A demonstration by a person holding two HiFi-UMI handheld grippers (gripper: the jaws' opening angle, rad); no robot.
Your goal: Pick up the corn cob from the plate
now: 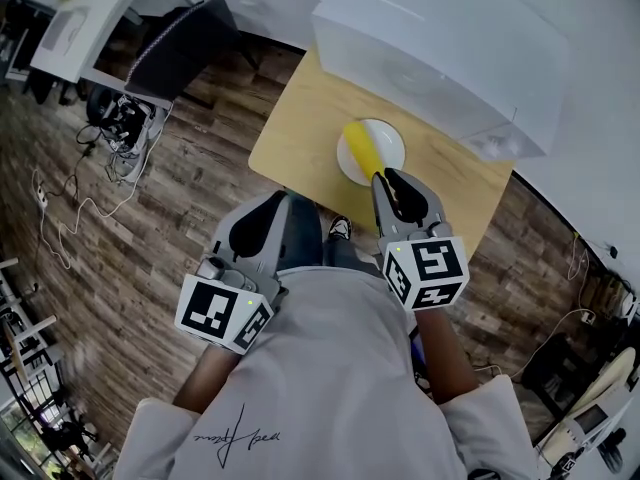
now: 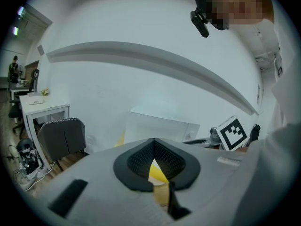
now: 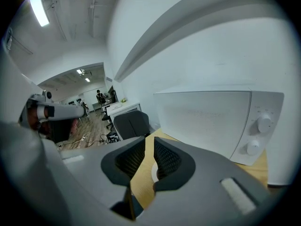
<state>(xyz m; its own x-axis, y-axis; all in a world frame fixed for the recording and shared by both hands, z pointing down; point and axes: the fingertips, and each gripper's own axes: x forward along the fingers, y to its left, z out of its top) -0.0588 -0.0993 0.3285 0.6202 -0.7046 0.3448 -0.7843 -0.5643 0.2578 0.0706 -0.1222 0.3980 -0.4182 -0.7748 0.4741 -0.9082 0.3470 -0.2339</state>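
The right gripper (image 1: 390,178) hung over the near edge of the plate (image 1: 392,133). Its two dark, ribbed pads stood a narrow slot apart, with nothing between them. In the right gripper view only bare wood and a sliver of white plate showed through the gap. Its tips sat just beside the near end of the corn cob (image 1: 362,150), and the head view did not settle whether they touched it.

The cob, a smooth yellow cylinder, lay on the left half of the round, glossy white plate, running from the far left rim toward the near middle. The plate rested on a small pale wooden table (image 1: 300,118) with rounded corners. A white, box-shaped appliance (image 1: 440,38) stood at the far side of the table. It had a matte front and two round knobs at its right end.

The left gripper (image 1: 278,200) was held well to the left of the plate, off the table's near edge and above the person's legs. Its grey shell ended in black textured pads that met at the tips, gripping nothing. Each gripper carried a cube with black-and-white square markers.

A dark plank floor (image 1: 150,238) with visible grain spread out to the left. A black padded chair (image 1: 185,43) stood there beside a white desk, with loose pale cables trailing over the boards.
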